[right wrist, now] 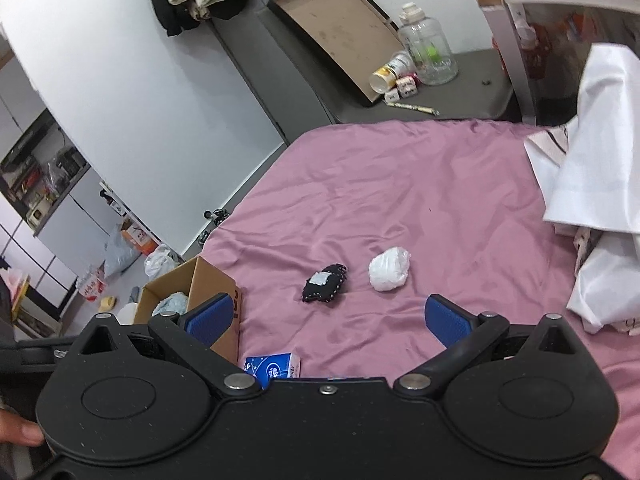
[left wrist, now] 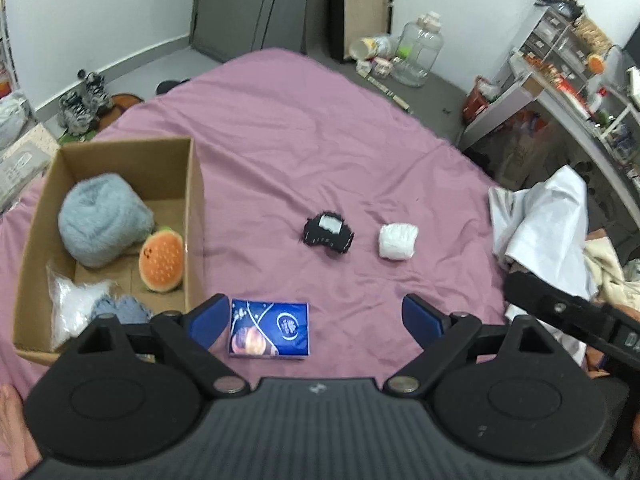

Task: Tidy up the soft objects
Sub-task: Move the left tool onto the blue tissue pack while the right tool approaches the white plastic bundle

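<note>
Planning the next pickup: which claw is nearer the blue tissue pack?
Left. The left claw hovers open right over the blue tissue pack, which lies beside its left finger. The right claw sits farther right, open, nearer the white bundle.

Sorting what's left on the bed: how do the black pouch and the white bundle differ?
The black pouch is dark with a pale patch on top; the white bundle is plain white. The pouch looks flatter, the bundle rounder. Both lie loose on the pink sheet, outside the cardboard box.

A large clear plastic water jug point(left wrist: 421, 53) stands on the grey floor beyond the bed's far edge; grey sneakers point(left wrist: 82, 100) sit off its left corner.
</note>
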Demonstrator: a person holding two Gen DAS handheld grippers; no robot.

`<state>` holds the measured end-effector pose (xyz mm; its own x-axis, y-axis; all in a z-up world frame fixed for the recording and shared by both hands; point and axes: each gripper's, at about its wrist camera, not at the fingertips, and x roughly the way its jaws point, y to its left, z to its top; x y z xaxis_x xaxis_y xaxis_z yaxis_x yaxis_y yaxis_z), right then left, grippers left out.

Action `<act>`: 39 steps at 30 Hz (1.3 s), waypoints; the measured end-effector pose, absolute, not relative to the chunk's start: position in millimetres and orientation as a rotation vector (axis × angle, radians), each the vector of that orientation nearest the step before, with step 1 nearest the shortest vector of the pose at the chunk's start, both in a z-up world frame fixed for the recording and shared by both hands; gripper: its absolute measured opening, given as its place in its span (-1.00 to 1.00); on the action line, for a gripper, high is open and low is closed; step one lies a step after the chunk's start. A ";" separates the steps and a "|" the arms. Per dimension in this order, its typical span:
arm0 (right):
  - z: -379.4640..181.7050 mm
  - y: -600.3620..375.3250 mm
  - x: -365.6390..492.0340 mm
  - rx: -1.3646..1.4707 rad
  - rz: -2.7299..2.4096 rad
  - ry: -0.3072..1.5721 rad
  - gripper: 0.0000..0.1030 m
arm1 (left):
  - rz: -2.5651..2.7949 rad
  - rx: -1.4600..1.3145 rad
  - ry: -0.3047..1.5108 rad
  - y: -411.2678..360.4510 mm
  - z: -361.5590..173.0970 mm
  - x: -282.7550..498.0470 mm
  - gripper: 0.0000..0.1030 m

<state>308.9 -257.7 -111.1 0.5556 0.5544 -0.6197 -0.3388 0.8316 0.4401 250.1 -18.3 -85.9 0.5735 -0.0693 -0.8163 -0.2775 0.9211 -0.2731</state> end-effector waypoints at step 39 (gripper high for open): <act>-160.2 -263.0 338.1 0.358 0.526 0.928 1.00 | 0.298 -0.212 1.142 -47.3 -193.3 303.2 0.14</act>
